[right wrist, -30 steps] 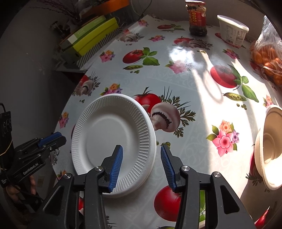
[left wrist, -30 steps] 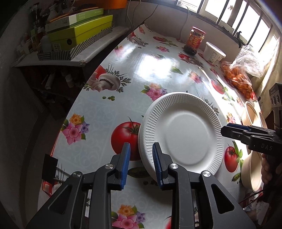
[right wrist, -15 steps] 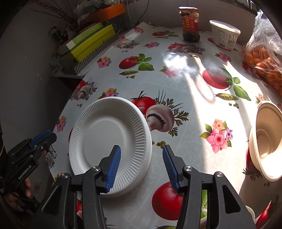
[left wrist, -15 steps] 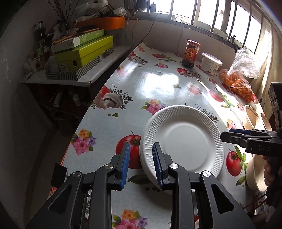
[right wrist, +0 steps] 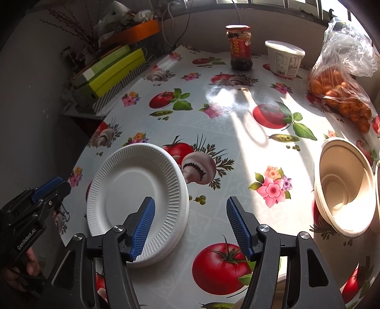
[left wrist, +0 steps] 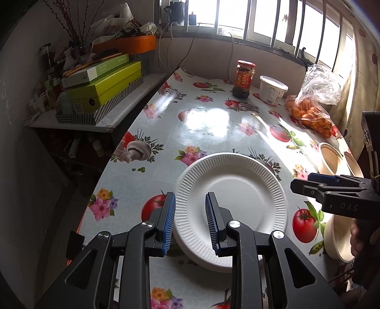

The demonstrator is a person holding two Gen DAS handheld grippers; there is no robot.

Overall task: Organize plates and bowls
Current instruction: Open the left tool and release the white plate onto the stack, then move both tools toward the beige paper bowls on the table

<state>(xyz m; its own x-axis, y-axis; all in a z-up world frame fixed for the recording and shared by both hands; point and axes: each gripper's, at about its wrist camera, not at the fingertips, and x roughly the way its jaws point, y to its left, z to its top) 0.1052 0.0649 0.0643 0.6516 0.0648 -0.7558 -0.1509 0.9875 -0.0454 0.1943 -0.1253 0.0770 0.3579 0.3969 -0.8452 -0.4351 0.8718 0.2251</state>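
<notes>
Risk: white plate stack (left wrist: 231, 204) is light and sits near the table (left wrist: 209, 123) edge, a clumsy nudge could slide it off or split the stack. Left gripper (left wrist: 190, 221) hovers over the near rim, jaws part open, holding nothing. Right gripper (right wrist: 190, 224) hovers wide open between the plates and beige bowl (right wrist: 344, 185), empty

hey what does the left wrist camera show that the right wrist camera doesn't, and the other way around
Only the left wrist view shows the barred window and the left tongs open astride the white plate's near rim. Only the right wrist view looks down into the beige bowl, with the right tongs open wide above the tablecloth. Both show the white plate, sauce jar, white tub, bag of oranges and green boxes.
</notes>
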